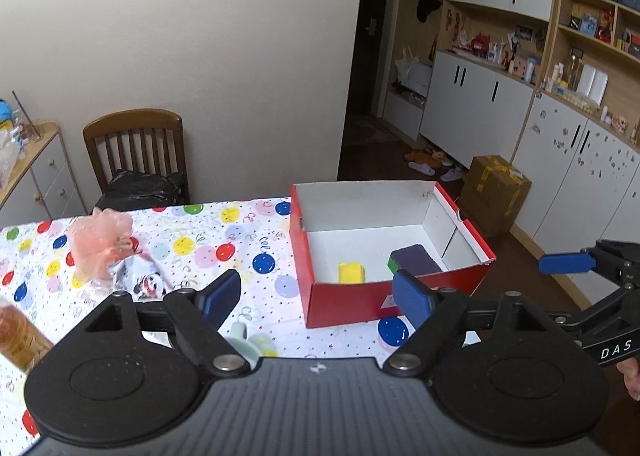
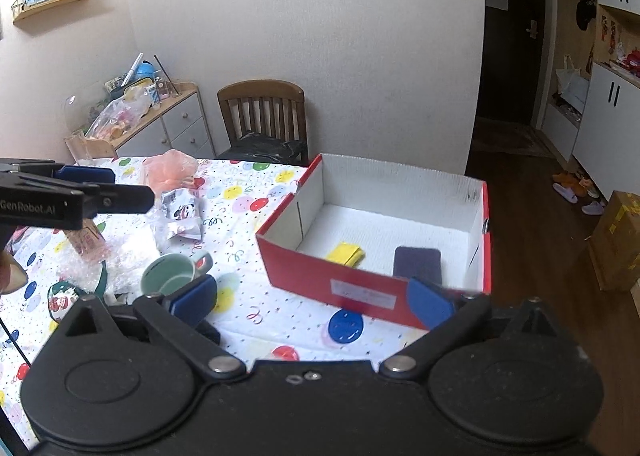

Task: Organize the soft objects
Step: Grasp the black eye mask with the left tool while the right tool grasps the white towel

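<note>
With both hand-held grippers [image 1: 316, 298] [image 2: 312, 302] wide and empty, grasp the light, compressible pink mesh puff [image 1: 100, 246] at mid-body.

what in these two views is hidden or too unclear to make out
- Green item in the red box: left wrist view shows only a sliver beside the purple sponge; right wrist view hides it altogether.
- Box label: text too blurred to read.
- Mug: partly covered by the right gripper finger.
- Orange object: cut by the left edge, blurred.
</note>
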`<move>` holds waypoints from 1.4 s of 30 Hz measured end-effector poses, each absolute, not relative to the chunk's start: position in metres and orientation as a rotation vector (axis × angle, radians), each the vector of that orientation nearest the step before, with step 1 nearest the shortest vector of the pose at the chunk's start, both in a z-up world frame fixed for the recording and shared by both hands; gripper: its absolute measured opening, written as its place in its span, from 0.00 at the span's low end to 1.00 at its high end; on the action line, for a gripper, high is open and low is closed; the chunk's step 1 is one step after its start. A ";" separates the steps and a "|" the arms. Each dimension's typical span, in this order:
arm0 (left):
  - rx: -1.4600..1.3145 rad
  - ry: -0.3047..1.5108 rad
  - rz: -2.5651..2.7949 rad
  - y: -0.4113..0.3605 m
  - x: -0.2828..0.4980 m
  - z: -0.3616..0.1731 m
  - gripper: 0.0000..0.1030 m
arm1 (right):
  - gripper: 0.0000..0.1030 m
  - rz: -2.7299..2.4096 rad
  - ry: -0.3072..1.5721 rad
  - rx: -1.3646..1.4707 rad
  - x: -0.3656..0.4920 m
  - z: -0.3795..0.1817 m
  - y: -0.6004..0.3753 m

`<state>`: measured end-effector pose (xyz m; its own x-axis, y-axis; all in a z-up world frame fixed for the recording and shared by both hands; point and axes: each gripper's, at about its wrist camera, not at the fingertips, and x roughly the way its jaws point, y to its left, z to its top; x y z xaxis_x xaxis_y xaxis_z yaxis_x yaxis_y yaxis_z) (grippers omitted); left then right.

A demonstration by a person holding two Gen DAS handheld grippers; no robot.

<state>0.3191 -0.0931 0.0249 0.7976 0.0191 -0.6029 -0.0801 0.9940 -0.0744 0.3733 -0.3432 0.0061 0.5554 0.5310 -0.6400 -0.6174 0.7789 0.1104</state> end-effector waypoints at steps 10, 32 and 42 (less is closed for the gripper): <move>-0.164 0.587 0.060 -0.061 0.266 -0.003 0.97 | 0.99 0.611 0.738 -0.087 0.329 -0.024 -0.336; -0.163 0.689 0.028 -0.060 0.245 -0.120 1.00 | 0.99 0.486 0.968 -0.101 0.307 -0.136 -0.315; -0.121 0.796 0.020 -0.072 0.267 -0.164 0.99 | 0.99 0.473 1.092 -0.129 0.303 -0.174 -0.313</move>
